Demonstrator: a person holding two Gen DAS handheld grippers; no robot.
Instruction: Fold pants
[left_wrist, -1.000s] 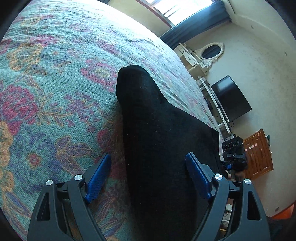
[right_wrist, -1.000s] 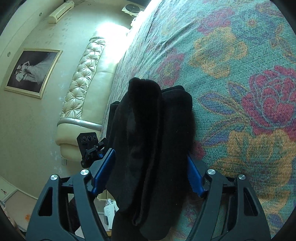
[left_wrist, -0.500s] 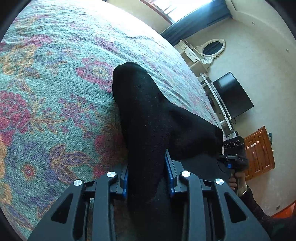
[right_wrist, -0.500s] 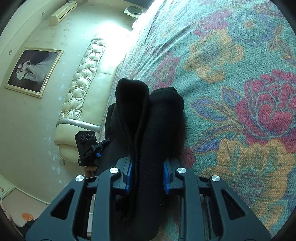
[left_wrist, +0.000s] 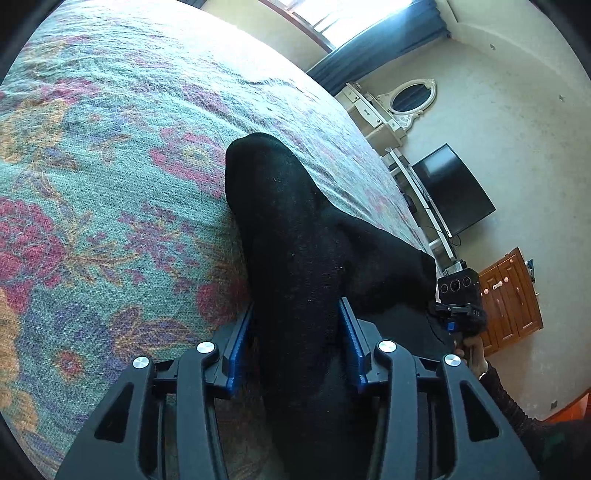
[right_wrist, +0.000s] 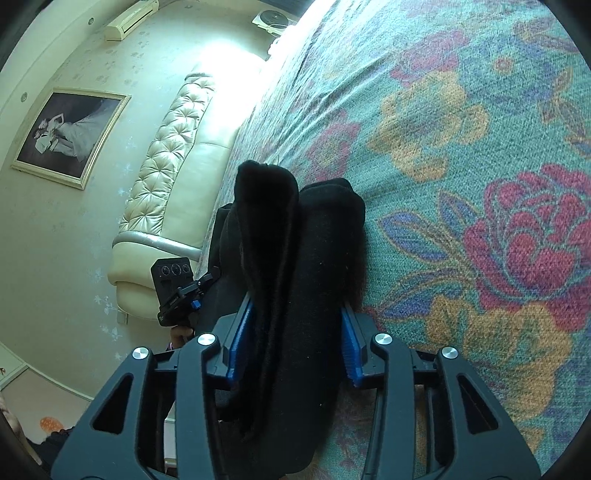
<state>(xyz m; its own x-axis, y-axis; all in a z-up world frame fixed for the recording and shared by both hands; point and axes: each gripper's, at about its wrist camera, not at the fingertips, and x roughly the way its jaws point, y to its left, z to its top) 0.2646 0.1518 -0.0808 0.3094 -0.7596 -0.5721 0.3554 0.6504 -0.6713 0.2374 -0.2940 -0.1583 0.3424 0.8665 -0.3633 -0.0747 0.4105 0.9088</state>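
The black pants (left_wrist: 295, 236) lie on a floral bedspread (left_wrist: 110, 184), bunched into a thick fold. My left gripper (left_wrist: 295, 339) is shut on one end of the fold, blue pads pressing the cloth from both sides. In the right wrist view the pants (right_wrist: 295, 258) show as two stacked black layers, and my right gripper (right_wrist: 291, 339) is shut on them. Each gripper shows small in the other's view: the right one (left_wrist: 460, 295) at the pants' far end, the left one (right_wrist: 175, 288) beside the bed edge.
The bedspread (right_wrist: 461, 147) spreads wide around the pants. A tufted cream headboard (right_wrist: 166, 177) and a framed picture (right_wrist: 66, 136) are on one side. A TV (left_wrist: 450, 188), a white dresser with an oval mirror (left_wrist: 406, 99) and a wooden cabinet (left_wrist: 509, 295) stand past the bed.
Both grippers went from open to shut on the pants. The cloth has since lifted and bunched slightly between the pads.
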